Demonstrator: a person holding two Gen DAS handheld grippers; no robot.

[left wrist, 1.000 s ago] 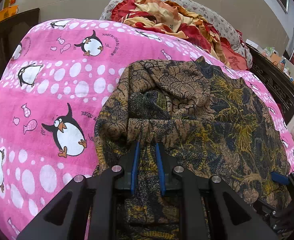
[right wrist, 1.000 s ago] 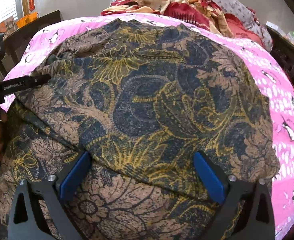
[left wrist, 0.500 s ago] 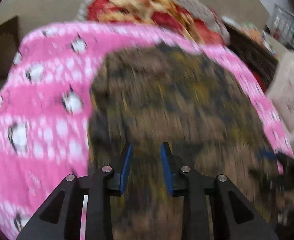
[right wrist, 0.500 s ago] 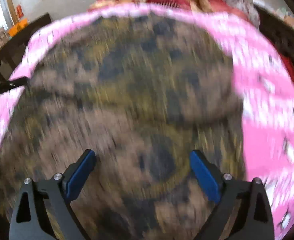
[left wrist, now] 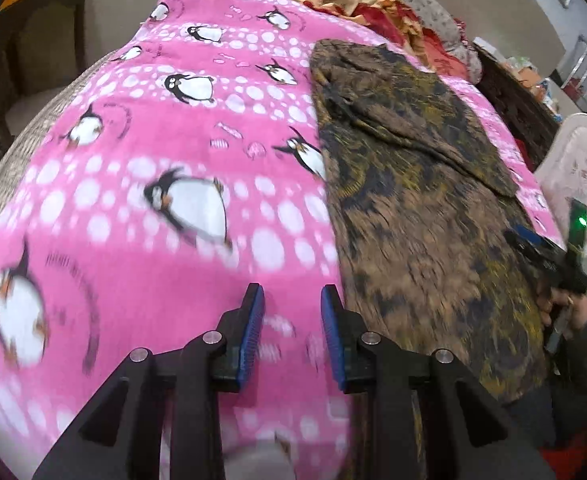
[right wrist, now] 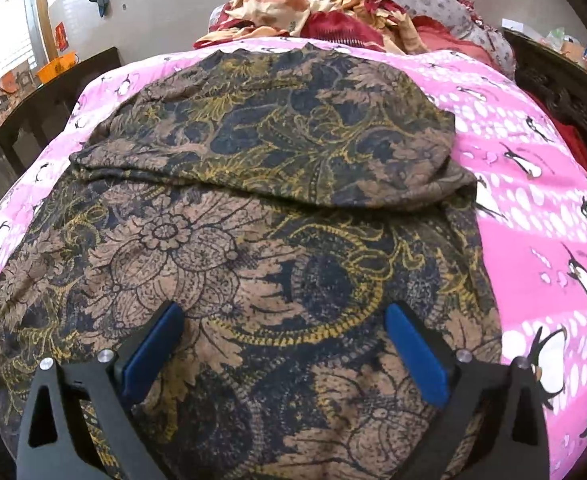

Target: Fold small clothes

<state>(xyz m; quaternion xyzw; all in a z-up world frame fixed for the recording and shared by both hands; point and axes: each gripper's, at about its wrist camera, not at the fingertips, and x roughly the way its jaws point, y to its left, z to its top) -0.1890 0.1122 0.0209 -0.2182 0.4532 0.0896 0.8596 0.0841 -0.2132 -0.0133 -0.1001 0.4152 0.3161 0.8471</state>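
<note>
Brown batik garment (right wrist: 277,208) lies on the pink penguin bedspread (left wrist: 141,208), upper part already folded over, long axis running from lower frame to upper centre. Right tool (right wrist: 285,350) sits directly over its near end, jaws wide apart, empty. Left tool (left wrist: 292,332) is off the cloth's left edge, narrowly apart, empty. Right hand is nearer; both pitch downward.

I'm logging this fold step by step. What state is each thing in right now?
Patterned garment: lying on the blanket, far part folded over onto itself.
Pink penguin blanket: spread flat under it.
Left gripper: slightly open, empty, over the blanket.
Right gripper: wide open, empty, over the garment.
</note>
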